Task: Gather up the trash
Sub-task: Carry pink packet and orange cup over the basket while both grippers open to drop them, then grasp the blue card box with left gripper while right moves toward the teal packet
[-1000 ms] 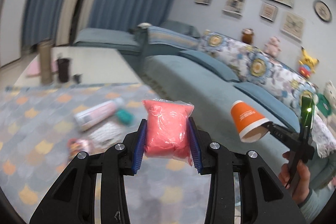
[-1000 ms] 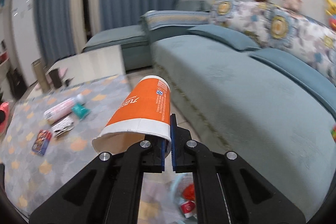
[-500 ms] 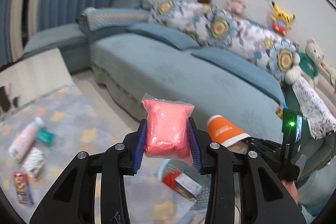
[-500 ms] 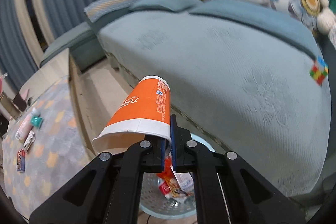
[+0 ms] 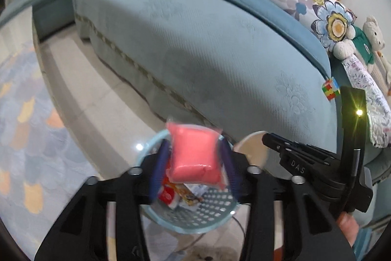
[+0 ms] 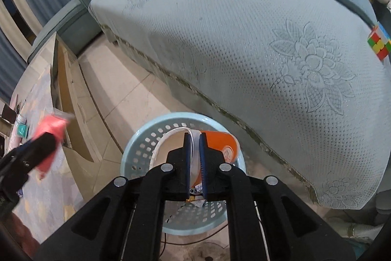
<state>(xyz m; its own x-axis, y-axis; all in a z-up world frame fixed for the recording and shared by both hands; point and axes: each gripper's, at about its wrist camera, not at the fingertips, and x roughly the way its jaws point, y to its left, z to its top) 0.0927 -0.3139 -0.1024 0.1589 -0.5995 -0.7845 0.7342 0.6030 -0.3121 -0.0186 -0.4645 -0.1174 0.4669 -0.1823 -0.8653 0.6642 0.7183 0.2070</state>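
Pale-blue perforated plastic basket (image 6: 136, 151) sits on the floor by the sofa edge, beneath both loads: the left gripper (image 5: 194, 160) clamps a pink sealed packet (image 5: 194, 158), the right gripper (image 6: 194, 160) pinches an orange paper cup (image 6: 220, 142), so releasing comes next.

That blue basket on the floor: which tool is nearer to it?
Hard to call. The right tool holds the orange cup above the basket; the left tool holds the pink bag above it too.
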